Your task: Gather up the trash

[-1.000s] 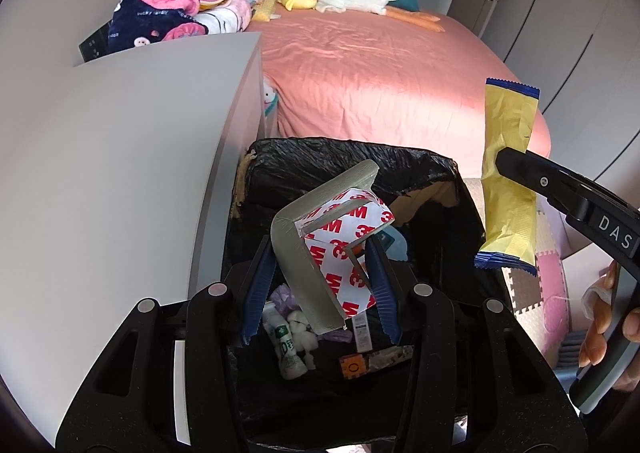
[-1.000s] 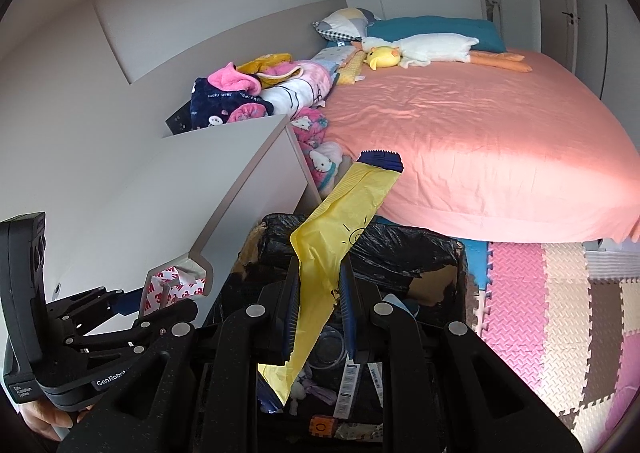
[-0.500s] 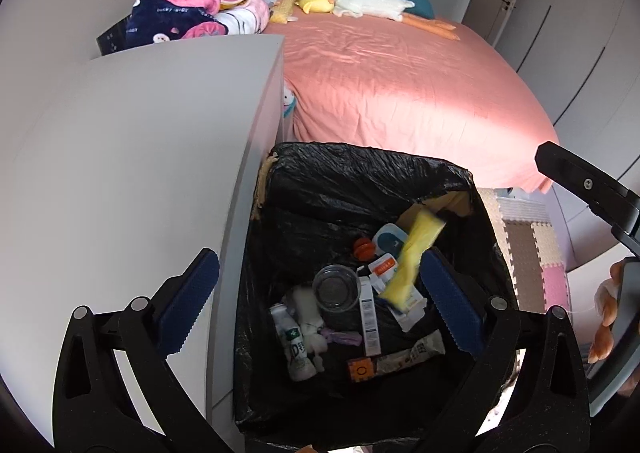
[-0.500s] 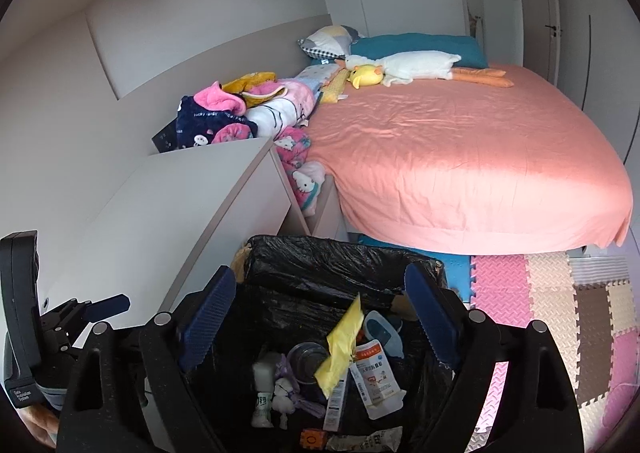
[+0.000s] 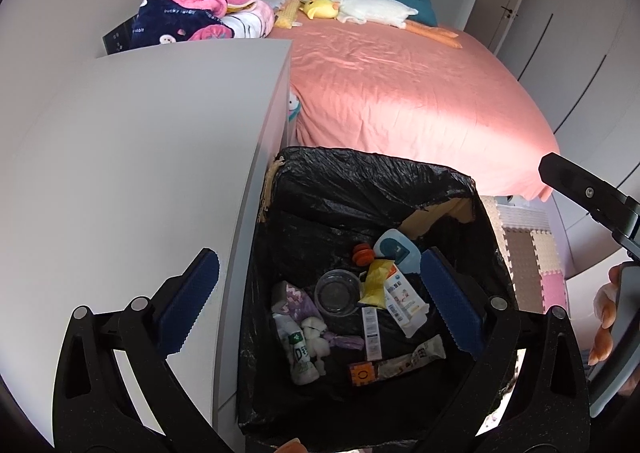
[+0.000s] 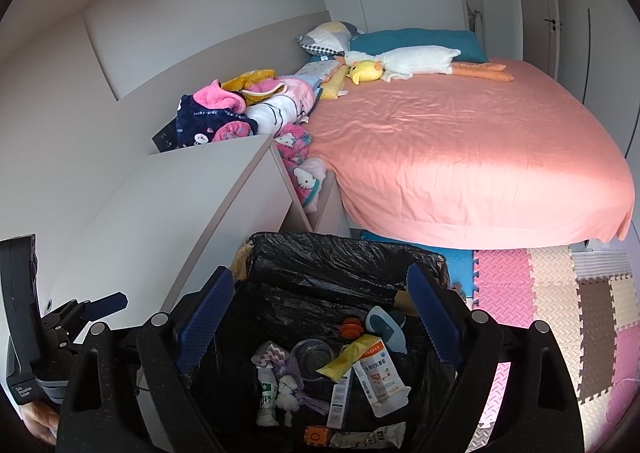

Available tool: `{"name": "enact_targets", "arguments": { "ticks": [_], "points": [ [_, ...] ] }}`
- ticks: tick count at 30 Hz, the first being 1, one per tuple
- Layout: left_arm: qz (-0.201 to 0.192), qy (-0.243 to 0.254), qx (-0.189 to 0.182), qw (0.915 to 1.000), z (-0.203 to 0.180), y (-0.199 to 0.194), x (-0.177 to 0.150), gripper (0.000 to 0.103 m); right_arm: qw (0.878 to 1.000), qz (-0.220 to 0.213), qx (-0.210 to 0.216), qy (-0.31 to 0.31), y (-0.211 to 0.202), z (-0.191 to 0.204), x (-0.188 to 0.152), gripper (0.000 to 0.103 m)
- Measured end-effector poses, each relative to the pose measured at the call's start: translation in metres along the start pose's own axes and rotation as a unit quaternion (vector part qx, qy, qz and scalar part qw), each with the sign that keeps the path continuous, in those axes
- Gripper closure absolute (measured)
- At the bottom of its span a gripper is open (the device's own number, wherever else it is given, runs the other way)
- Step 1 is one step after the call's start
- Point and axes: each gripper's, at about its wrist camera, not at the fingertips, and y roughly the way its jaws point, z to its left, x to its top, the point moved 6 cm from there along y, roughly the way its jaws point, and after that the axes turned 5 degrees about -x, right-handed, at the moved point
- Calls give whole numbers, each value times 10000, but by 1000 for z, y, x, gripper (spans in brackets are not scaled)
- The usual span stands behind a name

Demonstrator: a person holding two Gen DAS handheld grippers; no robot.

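A bin lined with a black bag [image 5: 372, 181] [image 6: 340, 257] stands between a white cabinet and the bed. Several pieces of trash lie in it, among them a yellow wrapper [image 5: 376, 281] [image 6: 348, 357], a clear cup [image 5: 338, 293], a white carton [image 6: 376, 377] and a small bottle [image 5: 298, 349]. My left gripper [image 5: 320, 305] is wide open and empty above the bin's left side. My right gripper [image 6: 320, 317] is wide open and empty above the bin. The right gripper's body shows at the right edge of the left wrist view [image 5: 592, 197].
A white cabinet top [image 5: 140, 157] [image 6: 168, 213] sits left of the bin. A bed with a pink sheet [image 5: 400, 93] [image 6: 460, 157] lies behind, with plush toys and folded clothes [image 5: 192, 17]. Foam floor mats [image 6: 560, 293] lie to the right.
Both grippers opened. The 3M box left the left gripper and is not seen now; the yellow wrapper fell from the right gripper and now lies in the bin.
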Motion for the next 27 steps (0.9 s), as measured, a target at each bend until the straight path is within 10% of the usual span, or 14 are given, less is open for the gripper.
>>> {"name": "enact_targets", "arguments": {
  "ticks": [27],
  "points": [
    [-6,117,52,9999,-1,-3,-2,6,10000,10,-37,12,-1,-3,-1,15]
  ]
}}
